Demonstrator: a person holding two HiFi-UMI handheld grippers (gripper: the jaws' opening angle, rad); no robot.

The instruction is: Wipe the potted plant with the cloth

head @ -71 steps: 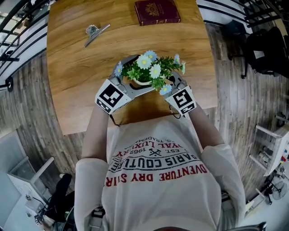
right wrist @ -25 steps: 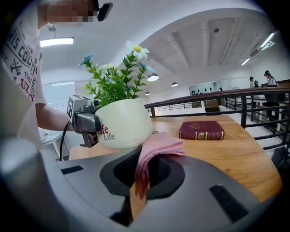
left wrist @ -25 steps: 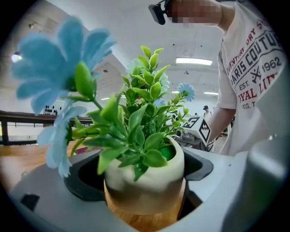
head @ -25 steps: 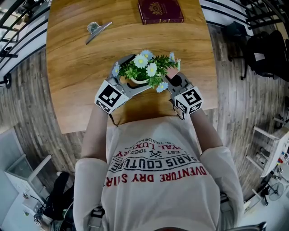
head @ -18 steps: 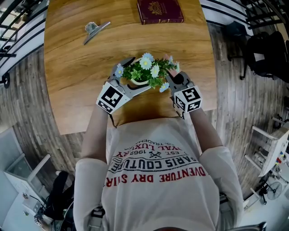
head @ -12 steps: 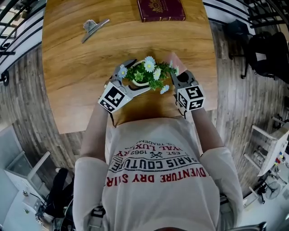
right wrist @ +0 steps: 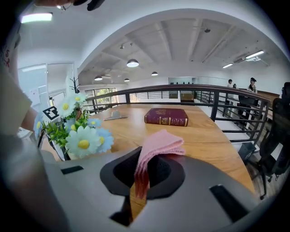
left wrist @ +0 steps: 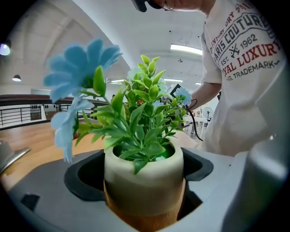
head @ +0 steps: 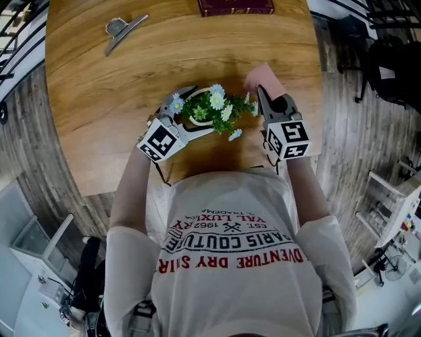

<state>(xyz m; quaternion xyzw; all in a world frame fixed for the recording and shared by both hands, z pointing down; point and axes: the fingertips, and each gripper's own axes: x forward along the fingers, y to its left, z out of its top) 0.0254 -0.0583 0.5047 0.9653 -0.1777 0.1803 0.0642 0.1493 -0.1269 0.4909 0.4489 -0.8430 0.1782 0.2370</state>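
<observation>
While the wooden table (head: 92,92) fills the view, a maroon book (head: 235,6) lies at its far edge and a metal clip (head: 123,30) far left, both well apart from the potted plant (head: 209,110) near the person. Left gripper (head: 181,115) comes in from the left, jaws clamped on the pot, flowers crowding its camera. Right gripper (head: 263,92) sits just right of the plant, pointing away, jaws pinching the pink cloth (head: 264,74).

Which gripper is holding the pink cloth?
The right gripper: its jaws pinch the pink cloth, while the left gripper holds the plant pot.
</observation>
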